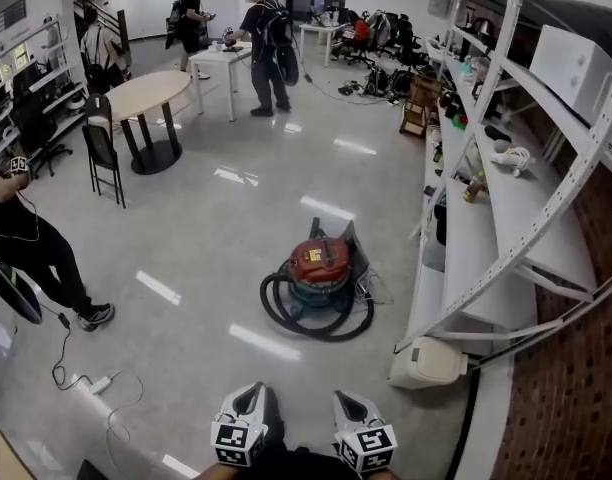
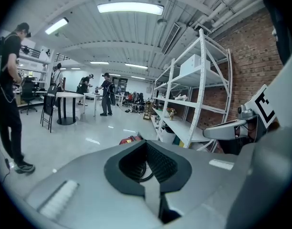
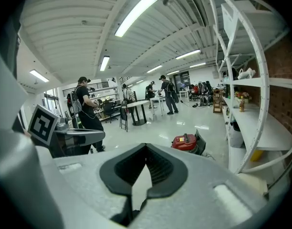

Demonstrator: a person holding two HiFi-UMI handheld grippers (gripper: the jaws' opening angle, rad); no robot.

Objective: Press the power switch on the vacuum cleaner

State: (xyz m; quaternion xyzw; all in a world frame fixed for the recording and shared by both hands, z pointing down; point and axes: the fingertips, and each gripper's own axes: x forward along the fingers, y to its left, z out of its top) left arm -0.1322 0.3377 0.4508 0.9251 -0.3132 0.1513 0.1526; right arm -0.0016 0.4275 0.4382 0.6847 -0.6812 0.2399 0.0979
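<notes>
Two grippers, both idle. The left gripper (image 2: 146,143) and right gripper (image 3: 146,148) sit low at 6 o'clock in the head view, each with its jaws pressed together on nothing.

The vacuum cleaner (image 1: 321,263) stands on the floor at our 12 o'clock, well apart from both. Its hose (image 1: 286,316) is coiled round the base, and the shelf rack (image 1: 486,228) is at its 3 o'clock.

We read the step as the approach: no contact with the machine yet. The switch is too small to pick out from here. We'd guess it's on the red top, near the yellow label (image 1: 311,255).

Next move calls for walking in, dropping low and getting that top into a gripper view. Closed jaws suit a poke, so we'd press with one shut tip. Mind the hose underfoot.
</notes>
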